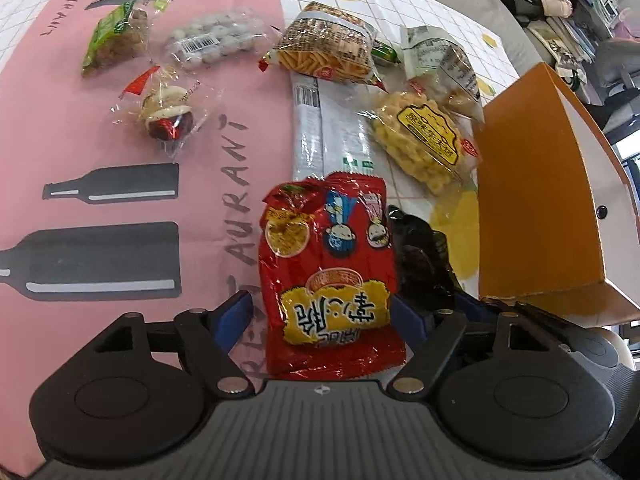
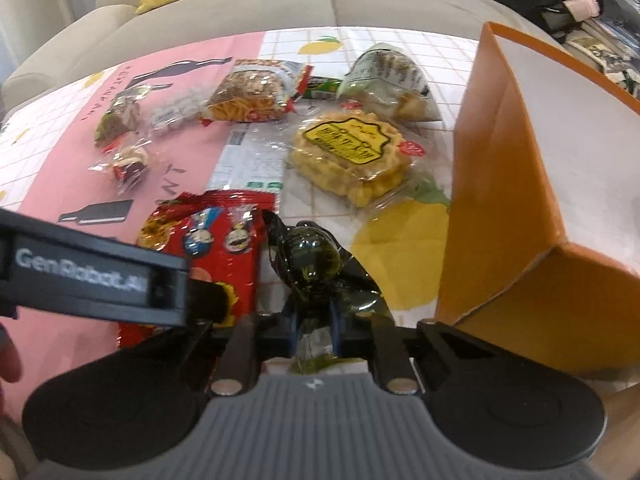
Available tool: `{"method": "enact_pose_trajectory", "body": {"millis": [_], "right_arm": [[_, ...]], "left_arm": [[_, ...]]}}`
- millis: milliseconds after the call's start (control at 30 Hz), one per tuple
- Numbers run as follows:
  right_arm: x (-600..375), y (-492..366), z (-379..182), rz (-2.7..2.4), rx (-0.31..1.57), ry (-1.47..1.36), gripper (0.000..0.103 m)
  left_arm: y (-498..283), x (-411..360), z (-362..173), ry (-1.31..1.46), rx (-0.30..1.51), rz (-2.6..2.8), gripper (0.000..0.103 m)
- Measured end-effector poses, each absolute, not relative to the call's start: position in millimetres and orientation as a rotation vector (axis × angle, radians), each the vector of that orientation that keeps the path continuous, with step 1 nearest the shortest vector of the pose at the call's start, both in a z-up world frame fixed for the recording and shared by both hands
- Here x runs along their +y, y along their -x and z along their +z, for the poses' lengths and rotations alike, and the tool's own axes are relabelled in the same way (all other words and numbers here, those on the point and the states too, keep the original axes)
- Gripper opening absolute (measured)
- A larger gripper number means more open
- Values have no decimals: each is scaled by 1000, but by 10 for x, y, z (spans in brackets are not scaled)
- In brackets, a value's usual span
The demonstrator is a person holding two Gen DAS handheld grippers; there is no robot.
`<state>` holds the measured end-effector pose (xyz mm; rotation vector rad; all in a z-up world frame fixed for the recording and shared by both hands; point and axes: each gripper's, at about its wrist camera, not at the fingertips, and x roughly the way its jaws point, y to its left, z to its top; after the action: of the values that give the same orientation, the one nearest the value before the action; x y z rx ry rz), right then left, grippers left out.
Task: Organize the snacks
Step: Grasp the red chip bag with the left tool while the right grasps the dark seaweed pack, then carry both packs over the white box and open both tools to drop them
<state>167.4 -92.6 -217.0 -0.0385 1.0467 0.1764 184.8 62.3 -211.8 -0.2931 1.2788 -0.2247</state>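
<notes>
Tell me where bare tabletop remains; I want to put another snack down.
Bare pink cloth lies left of the red packet. Between silver packet, yellow puffs and orange box it is crowded.

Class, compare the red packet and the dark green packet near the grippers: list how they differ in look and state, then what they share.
The red packet is bright, flat and printed with cartoon faces; the dark green packet is glossy, crumpled and see-through. The red packet lies between the open jaws of the left hand-held gripper, unpinched; the dark green packet is clamped in the shut right hand-held gripper. Both are sealed snacks lying side by side beside the orange box.
</notes>
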Motion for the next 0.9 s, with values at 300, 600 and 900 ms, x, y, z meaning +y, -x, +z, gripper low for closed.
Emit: {"method": "enact_pose_trajectory", "body": {"millis": [300,600,900], "right_arm": [[-1024,-1597,-2148,181,1062,24,7],[-1066,-1587,-2128,197,1054,7,4],[-1092,-1609,-2141,191,1049,-8,4]], "left_arm": [[-1859,579,-2122,325,1277,-171,98],[-1993,316,-2143,198,1226,-83,98],[-2050,144,-2168,88,1214,-61,94]]}}
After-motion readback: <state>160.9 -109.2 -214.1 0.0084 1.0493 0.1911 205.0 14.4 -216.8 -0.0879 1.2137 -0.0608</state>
